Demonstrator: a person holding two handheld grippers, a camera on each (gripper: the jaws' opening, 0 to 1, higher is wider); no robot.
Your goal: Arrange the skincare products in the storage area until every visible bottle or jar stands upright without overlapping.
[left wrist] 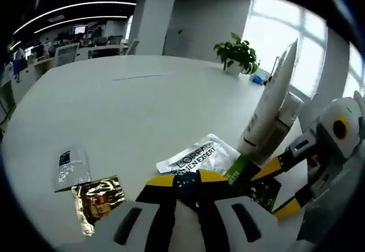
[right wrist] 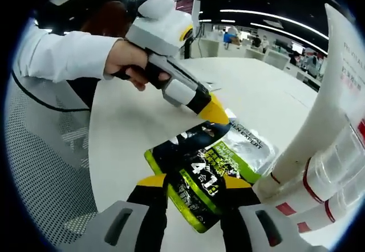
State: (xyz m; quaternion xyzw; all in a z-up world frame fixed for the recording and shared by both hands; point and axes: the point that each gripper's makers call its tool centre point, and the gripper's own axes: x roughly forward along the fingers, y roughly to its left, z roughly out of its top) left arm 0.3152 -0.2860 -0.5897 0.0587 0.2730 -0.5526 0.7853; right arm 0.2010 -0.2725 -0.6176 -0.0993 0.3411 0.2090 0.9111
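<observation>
My right gripper (right wrist: pixel 191 192) is clamped on a black-green sachet (right wrist: pixel 194 178) marked "4·1"; beyond it lies a silver L'OREAL MEN EXPERT sachet (right wrist: pixel 251 143). I cannot tell my left gripper's (left wrist: pixel 185 186) state.

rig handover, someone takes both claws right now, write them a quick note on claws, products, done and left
Left claw: closed on the far end of the black-and-green sachet.
Right claw: closed on its near end.
Standing: white tube on its clear cap, beside the sachet.
Flat on the white table: L'Oreal Men Expert sachet, silver sachet, gold sachet.
Left: stand up or place the sachets without overlap.
</observation>
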